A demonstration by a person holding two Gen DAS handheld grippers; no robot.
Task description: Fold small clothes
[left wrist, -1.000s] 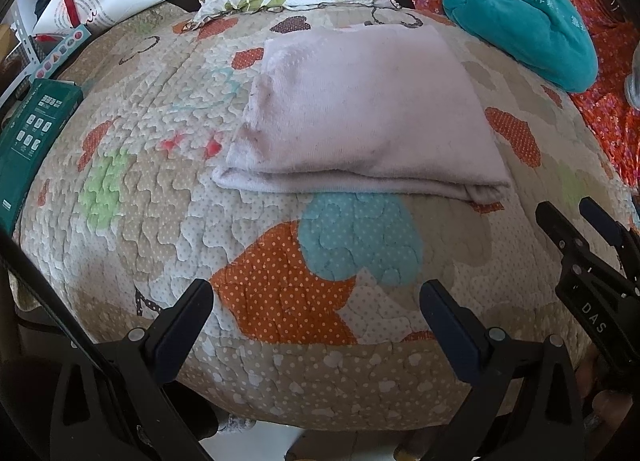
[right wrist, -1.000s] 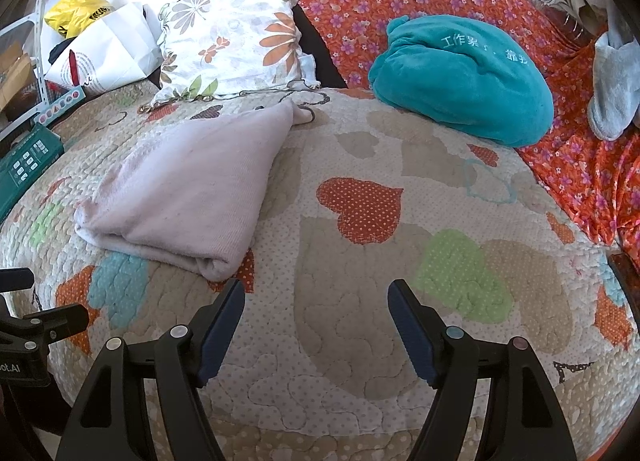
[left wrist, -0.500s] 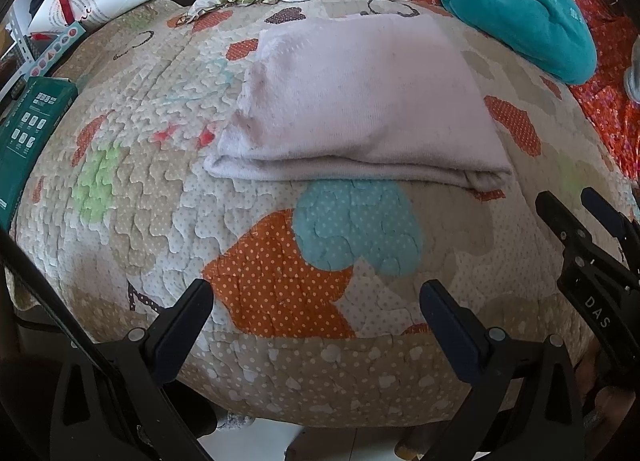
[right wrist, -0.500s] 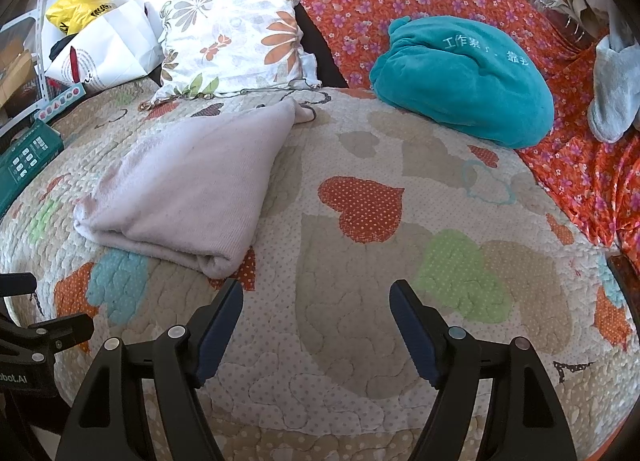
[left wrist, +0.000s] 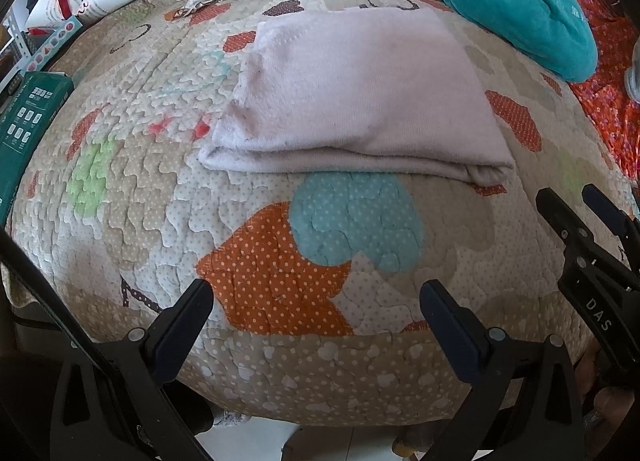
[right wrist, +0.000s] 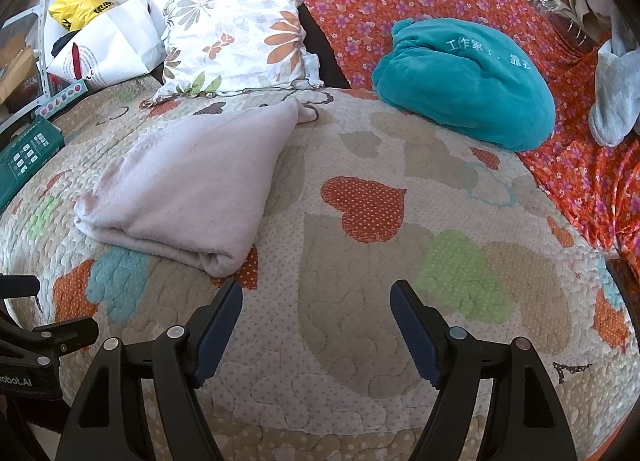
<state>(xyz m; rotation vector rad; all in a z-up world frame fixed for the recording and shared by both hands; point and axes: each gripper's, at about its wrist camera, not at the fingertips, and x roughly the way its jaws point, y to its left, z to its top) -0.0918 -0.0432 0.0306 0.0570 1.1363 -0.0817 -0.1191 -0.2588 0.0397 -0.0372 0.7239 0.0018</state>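
Left wrist view: left gripper point(left wrist: 316, 301) gapes empty; right gripper point(left wrist: 588, 213), marked "DAS", also released. Folded cloth point(left wrist: 356, 101) lies farther on the quilt point(left wrist: 120, 201). Far right, teal cushion point(right wrist: 468, 89) bears white characters, unreadable.

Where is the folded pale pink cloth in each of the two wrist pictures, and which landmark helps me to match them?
Left wrist view: the folded pale pink cloth lies in the upper middle, its folded edge toward the camera.
Right wrist view: the same cloth lies at the middle left, beyond the left finger.
Shared landmark: the teal plush cushion, at the upper right in both, on the heart-patterned quilt.
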